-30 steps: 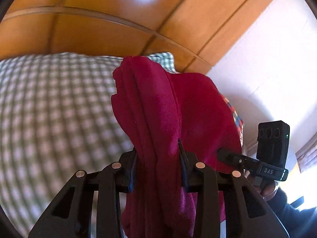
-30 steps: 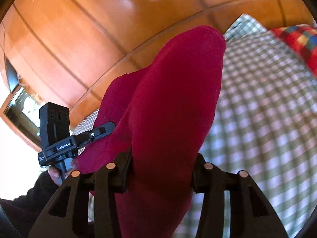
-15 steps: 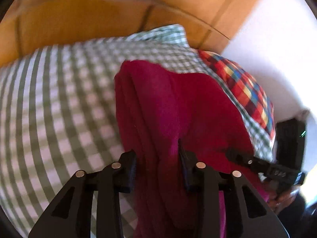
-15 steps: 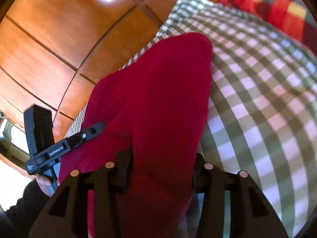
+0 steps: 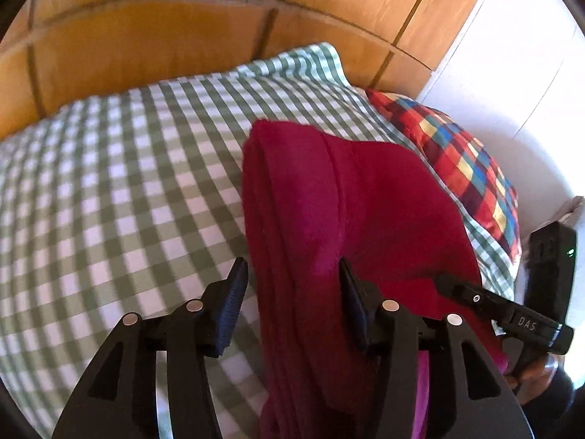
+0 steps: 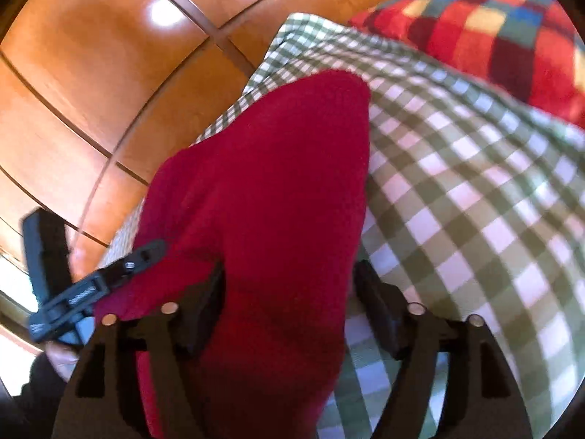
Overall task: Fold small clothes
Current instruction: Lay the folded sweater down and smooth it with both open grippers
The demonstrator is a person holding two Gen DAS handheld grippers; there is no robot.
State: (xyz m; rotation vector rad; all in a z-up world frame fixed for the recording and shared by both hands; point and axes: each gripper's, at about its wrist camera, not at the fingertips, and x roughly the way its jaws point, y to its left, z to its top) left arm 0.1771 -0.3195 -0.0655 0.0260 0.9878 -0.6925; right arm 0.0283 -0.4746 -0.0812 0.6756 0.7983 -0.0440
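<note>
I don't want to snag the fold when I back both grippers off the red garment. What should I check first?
1. Left gripper released: ok, jaws apart, with a gap beside the dark red folded fleece garment.
2. Right gripper released: ok, jaws wider than the cloth.
3. Garment fully down on the green-and-white checked bedsheet: cannot tell, near end hidden.
4. Layers stacked evenly: ok along the left edge.
5. Multicoloured plaid pillow clear of the garment: ok.
</note>
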